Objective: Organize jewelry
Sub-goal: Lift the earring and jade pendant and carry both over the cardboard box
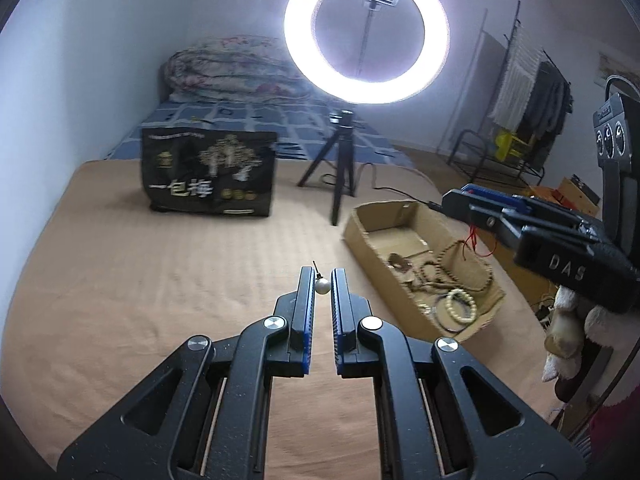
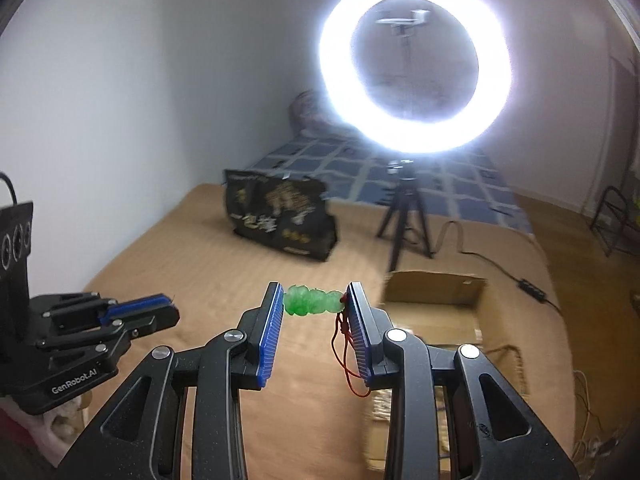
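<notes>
1. Pearl earring (image 1: 322, 286) pinched between the nearly closed fingertips of the left hand-held gripper (image 1: 323, 280), raised above the bed (image 1: 160, 280), left of the cardboard box (image 1: 362, 236).
2. Green jade pendant (image 2: 310, 301) clamped in the partly open right hand-held gripper (image 2: 312, 300); red cord (image 2: 344, 356) dangling, left of the box.
3. Box holds bead bracelets (image 1: 460, 304).

On the bed (image 1: 160, 280), the cardboard box (image 1: 372, 256) lies right of the bag (image 1: 208, 172); the tripod (image 1: 340, 160) stands between them, bracelets (image 1: 460, 304) inside the box.
</notes>
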Tool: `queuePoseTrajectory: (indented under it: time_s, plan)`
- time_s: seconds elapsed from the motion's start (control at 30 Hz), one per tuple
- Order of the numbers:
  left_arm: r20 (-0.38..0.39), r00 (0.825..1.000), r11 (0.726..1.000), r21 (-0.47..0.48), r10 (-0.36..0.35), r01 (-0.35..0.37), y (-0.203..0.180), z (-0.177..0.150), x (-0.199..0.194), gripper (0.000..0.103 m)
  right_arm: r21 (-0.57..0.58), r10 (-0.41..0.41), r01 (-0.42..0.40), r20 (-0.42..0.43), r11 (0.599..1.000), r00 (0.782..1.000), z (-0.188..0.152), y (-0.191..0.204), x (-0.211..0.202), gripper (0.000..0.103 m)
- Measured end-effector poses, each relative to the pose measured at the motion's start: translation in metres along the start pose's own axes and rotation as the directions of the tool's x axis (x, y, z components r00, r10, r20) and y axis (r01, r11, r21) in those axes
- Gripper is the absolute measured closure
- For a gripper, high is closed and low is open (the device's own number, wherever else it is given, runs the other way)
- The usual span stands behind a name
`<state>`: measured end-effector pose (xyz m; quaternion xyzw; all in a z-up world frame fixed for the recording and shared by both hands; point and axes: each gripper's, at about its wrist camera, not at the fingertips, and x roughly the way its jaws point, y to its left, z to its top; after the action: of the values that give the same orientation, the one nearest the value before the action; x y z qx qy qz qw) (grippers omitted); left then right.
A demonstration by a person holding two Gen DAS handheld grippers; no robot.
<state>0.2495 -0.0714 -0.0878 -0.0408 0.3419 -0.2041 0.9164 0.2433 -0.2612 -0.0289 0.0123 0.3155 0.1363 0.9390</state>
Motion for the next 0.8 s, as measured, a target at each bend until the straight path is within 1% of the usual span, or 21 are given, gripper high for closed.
queuePoseTrajectory:
  time_s: [0.2,0.33,0.57,0.8]
  plan:
    - [-0.007,0.999,0.999,0.031,-0.044,0.044,-0.035,0.003,0.014,0.097,0.071,-0.057,0.056,0.012,0.996,0.998,-0.007,-0.046,-0.019,0.072]
    - [-0.024,0.997,0.996,0.033,-0.076,0.077,-0.058,0.002,0.027,0.097,0.111,-0.085,0.084,0.004,0.99,0.996,-0.012,-0.07,-0.021,0.072]
    - [-0.065,0.991,0.993,0.028,-0.117,0.119,-0.089,-0.001,0.057,0.097,0.183,-0.117,0.118,-0.016,0.976,0.993,-0.021,-0.109,-0.015,0.072]
    - [-0.09,0.989,0.992,0.031,-0.12,0.123,-0.104,-0.005,0.08,0.097,0.217,-0.121,0.129,-0.05,0.968,0.991,-0.031,-0.129,0.0,0.072]
